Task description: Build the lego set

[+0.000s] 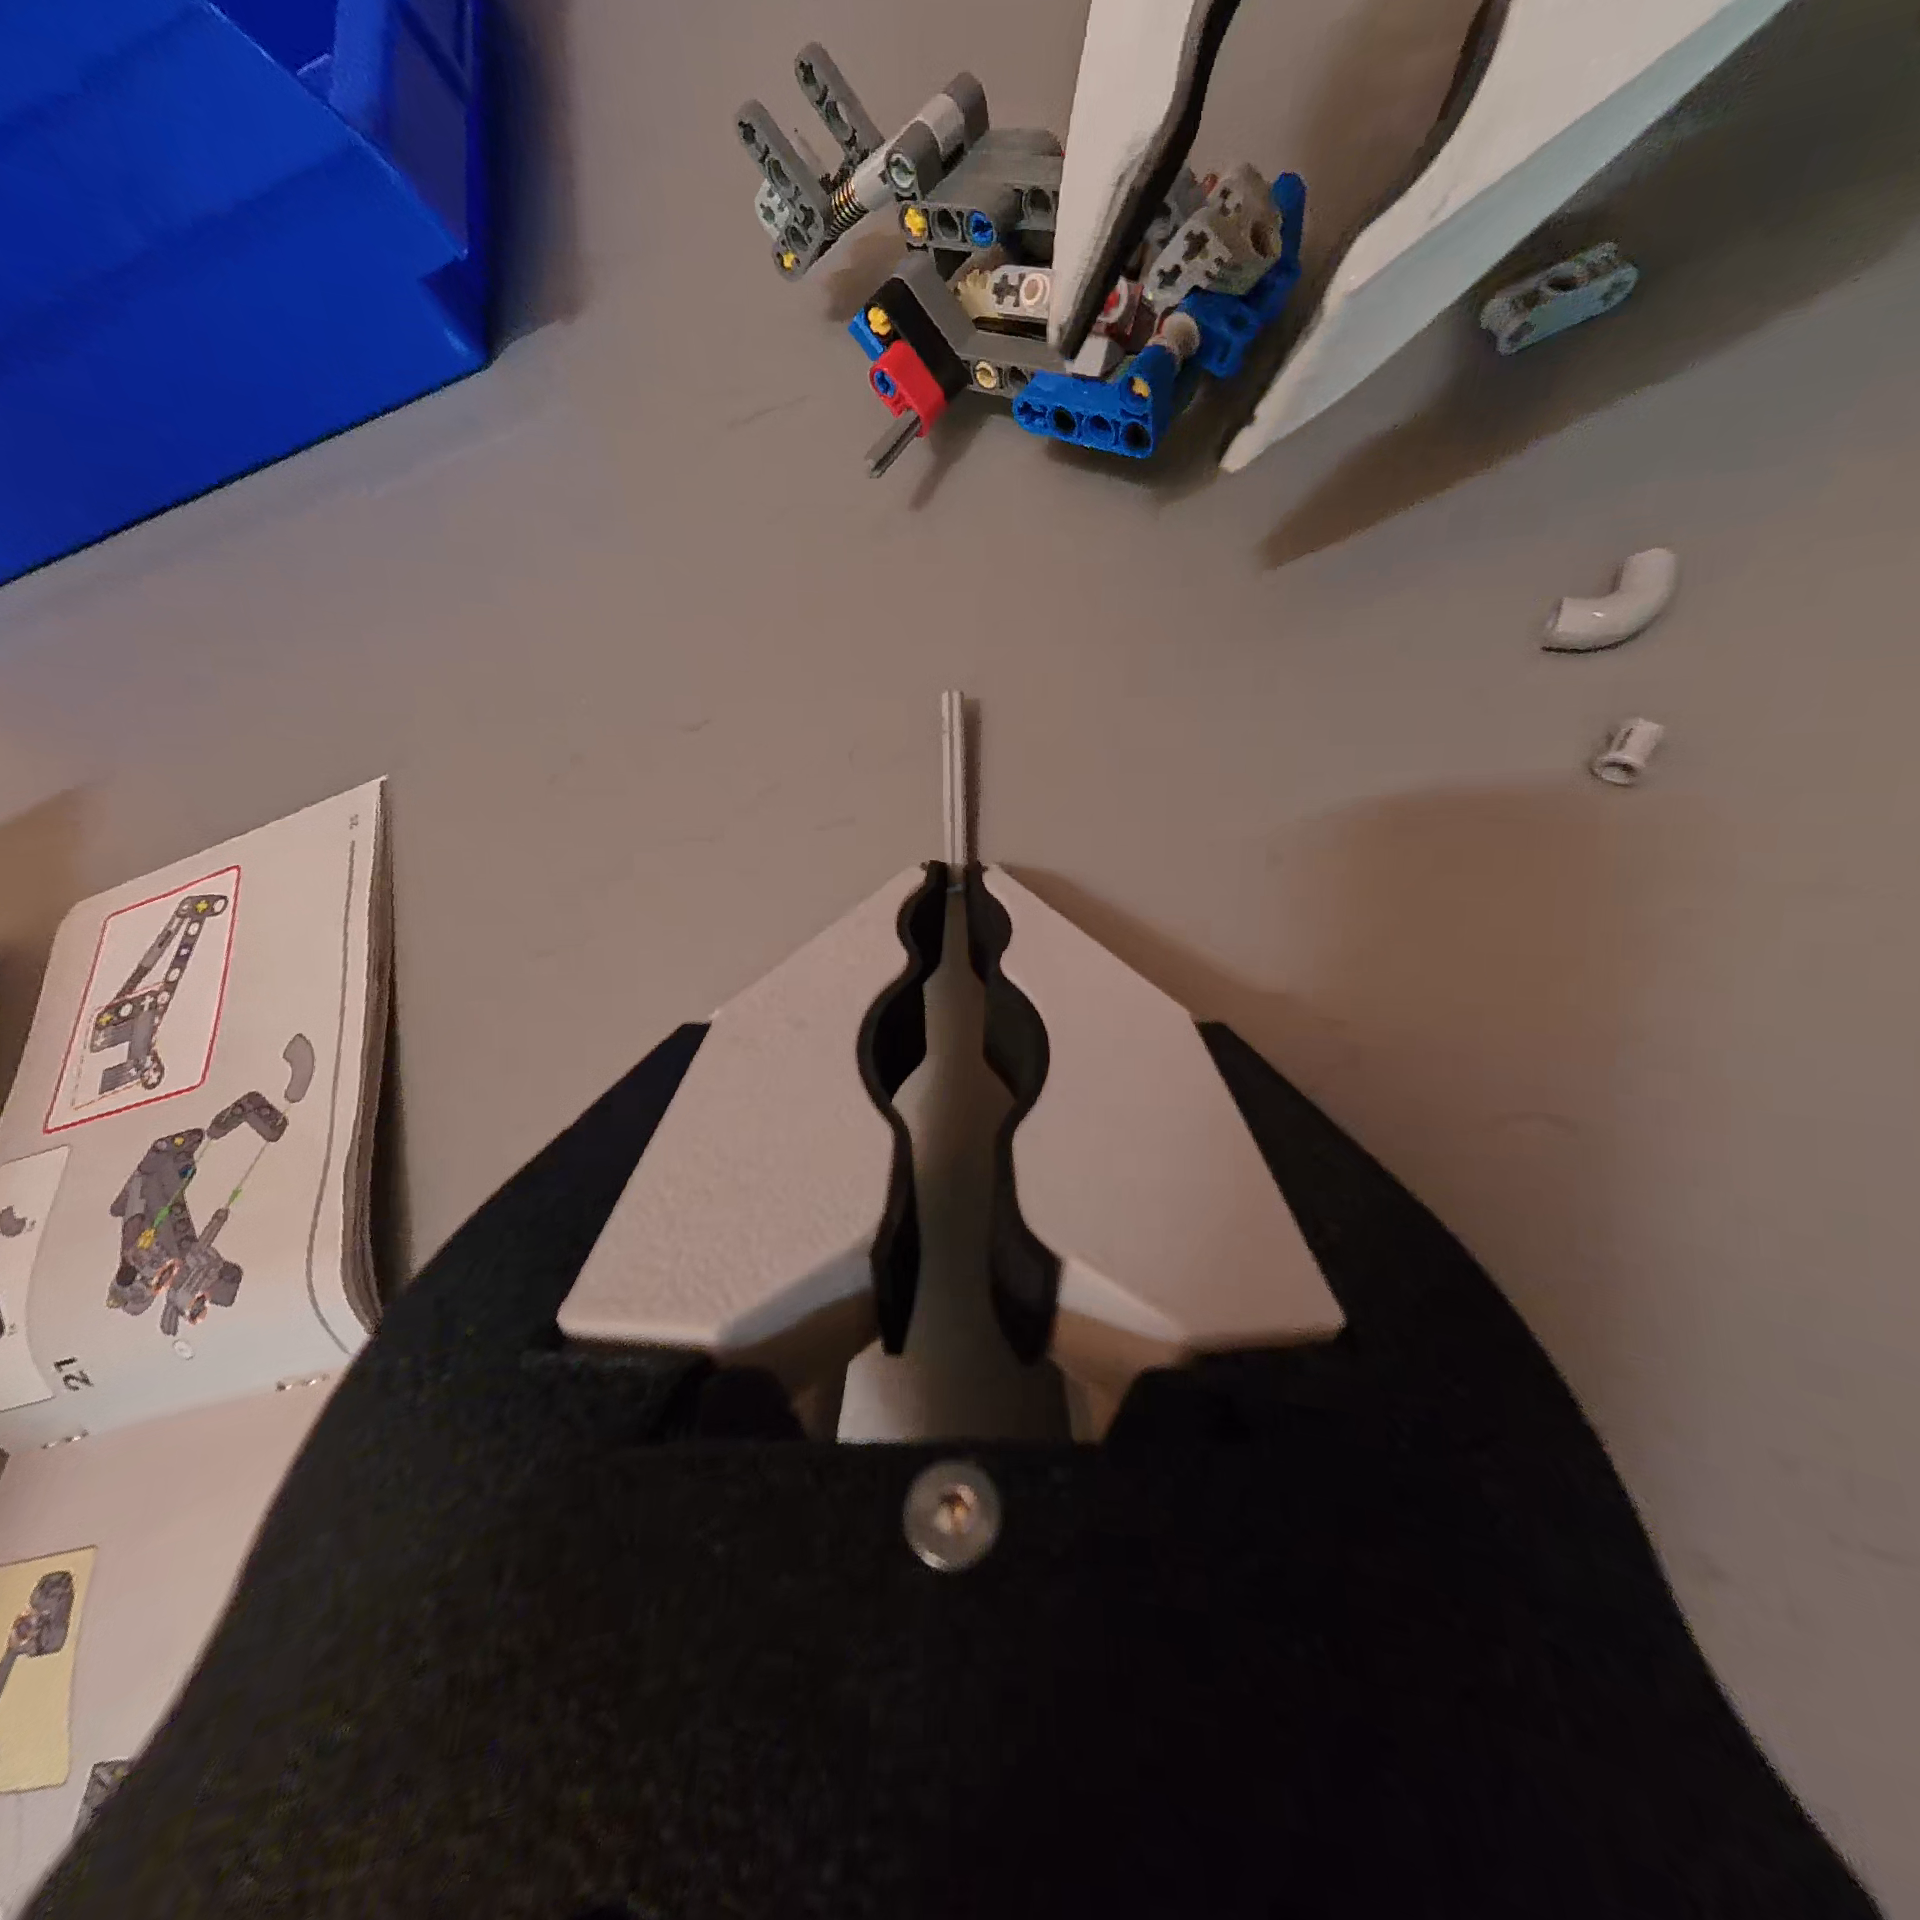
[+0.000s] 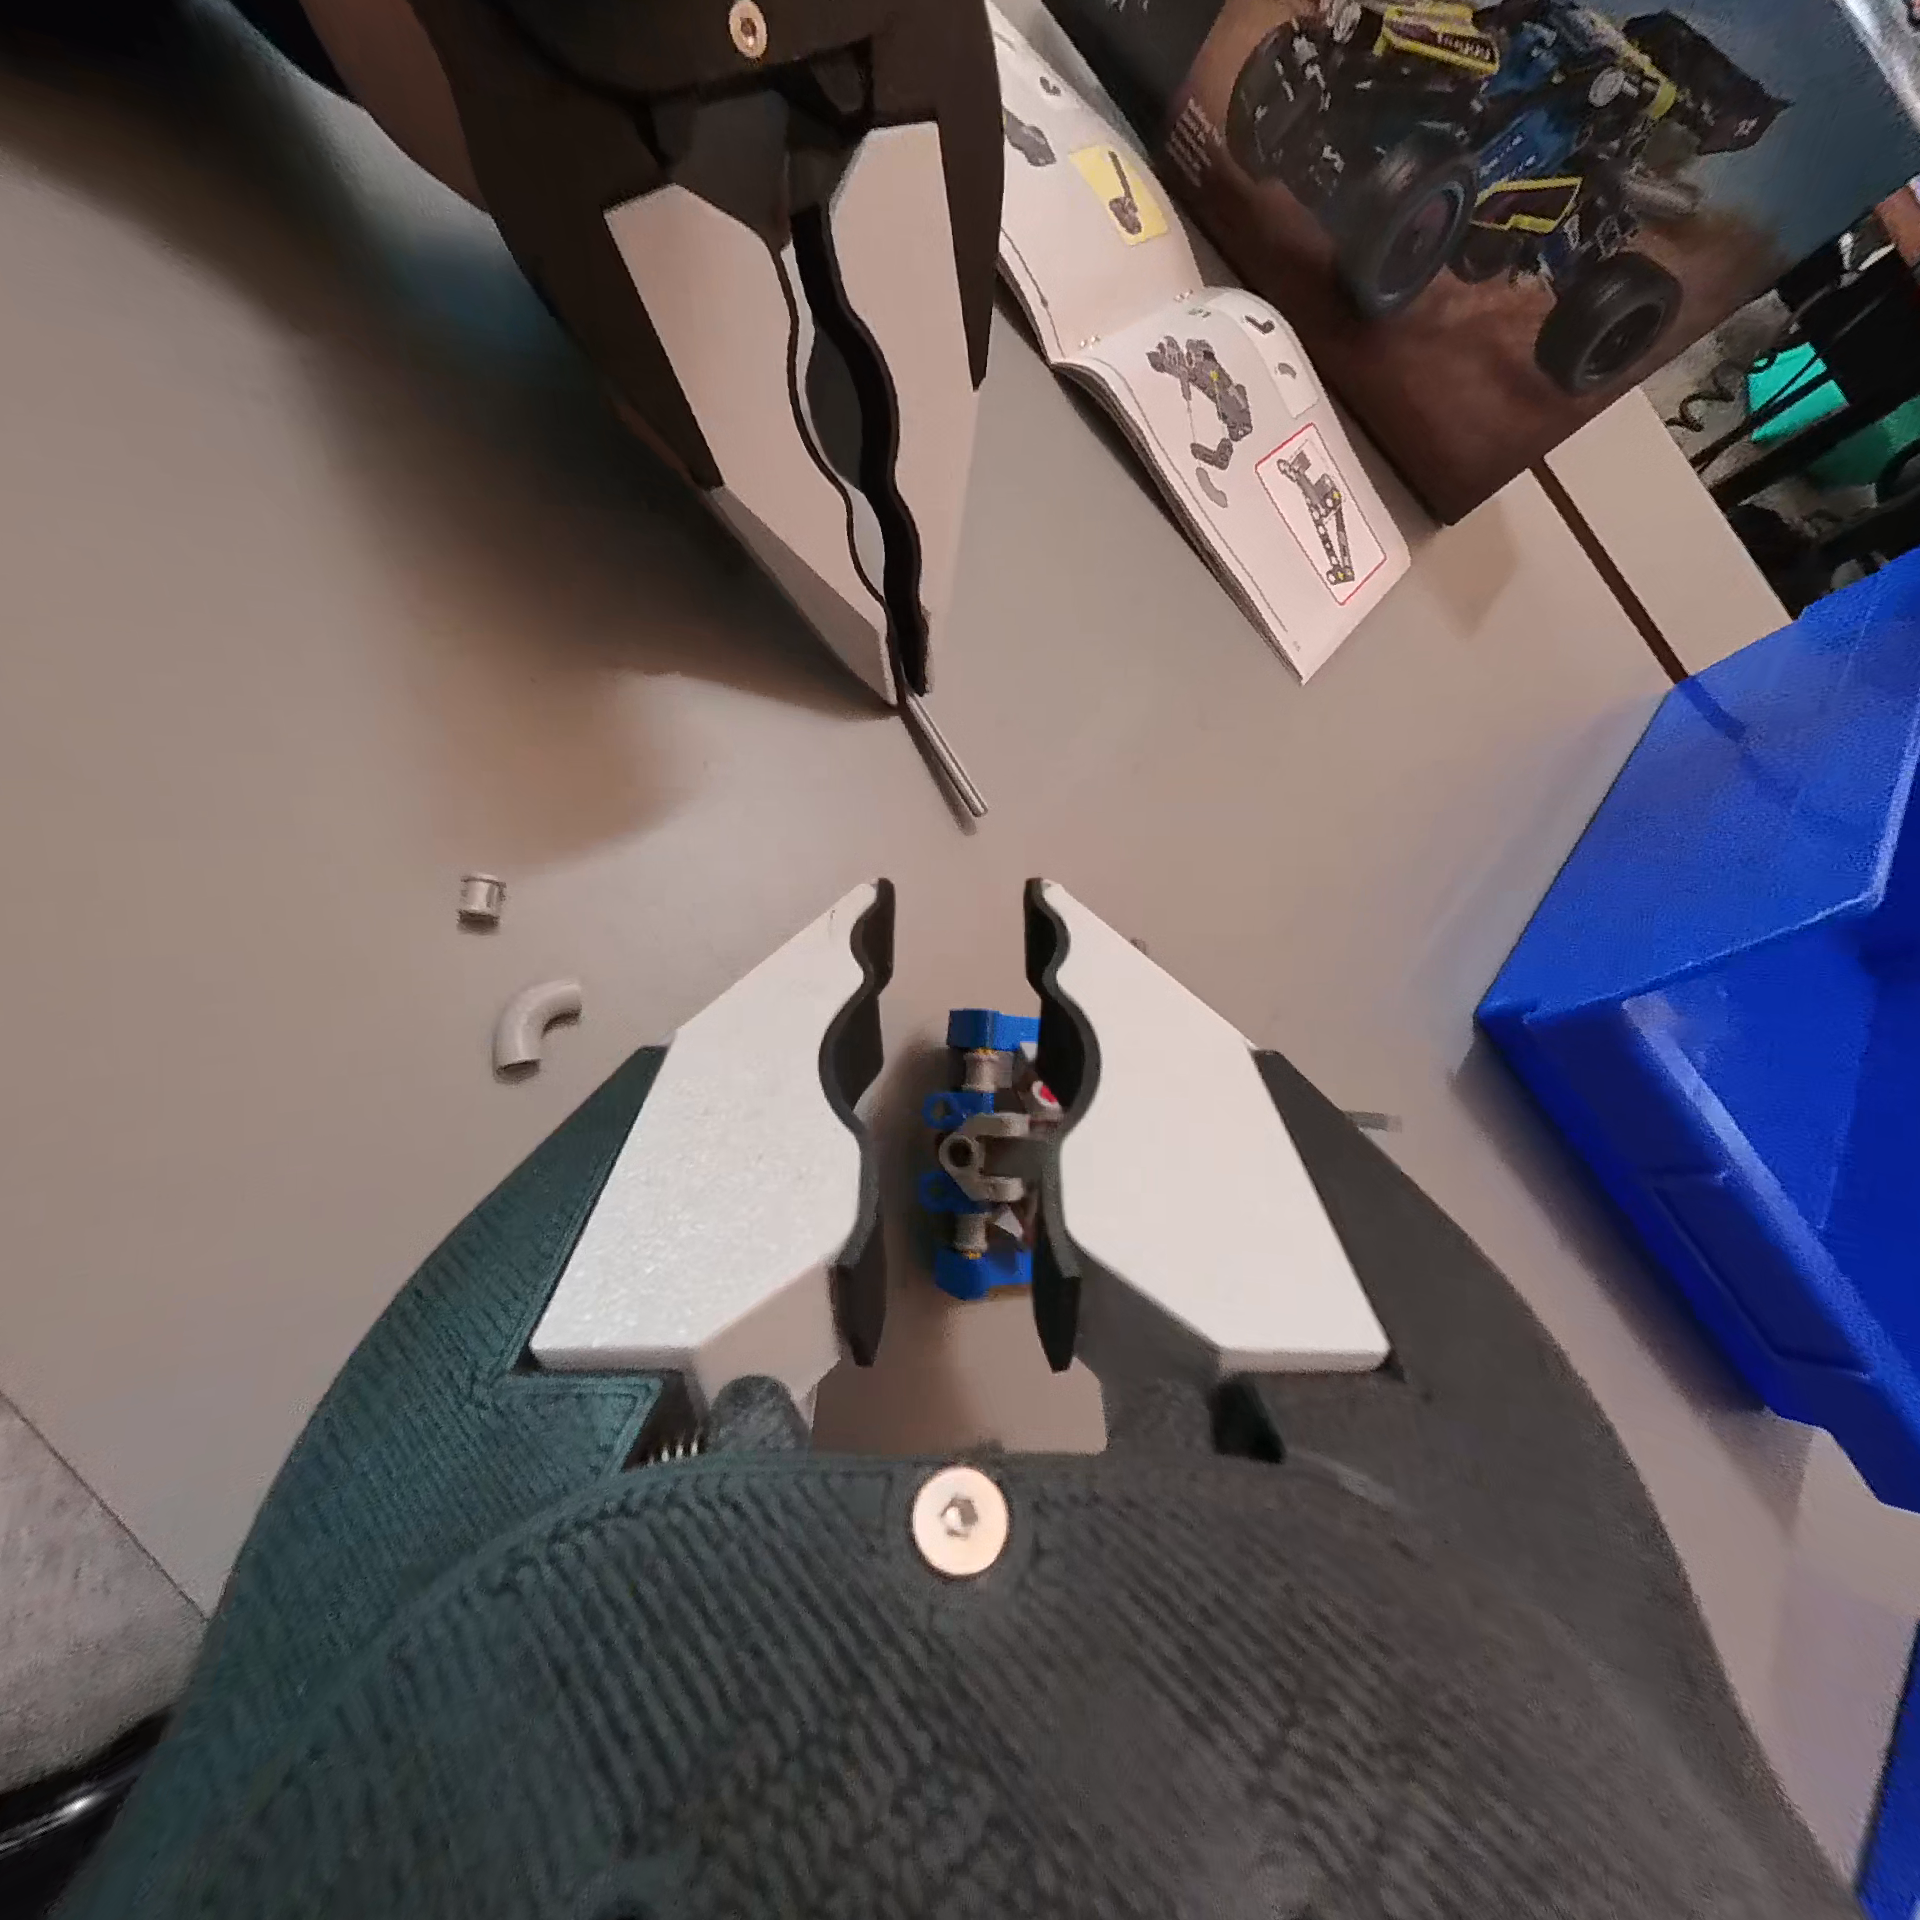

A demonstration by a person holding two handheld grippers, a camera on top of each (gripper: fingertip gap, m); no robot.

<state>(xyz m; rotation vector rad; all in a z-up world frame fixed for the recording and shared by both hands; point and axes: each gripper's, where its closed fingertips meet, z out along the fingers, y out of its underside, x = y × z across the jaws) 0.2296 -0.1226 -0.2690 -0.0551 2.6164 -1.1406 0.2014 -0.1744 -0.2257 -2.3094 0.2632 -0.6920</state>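
L tongs clamped on thin grey axle over worktop; R tongs apart, straddling blue/grey brick assembly.

You have two grippers, one grey axle, one brick assembly, three loose grey pieces, one booklet, one blue bin, one box.

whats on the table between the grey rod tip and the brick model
Nothing: bare grey table separates the rod from the model, as the left wrist view shows.
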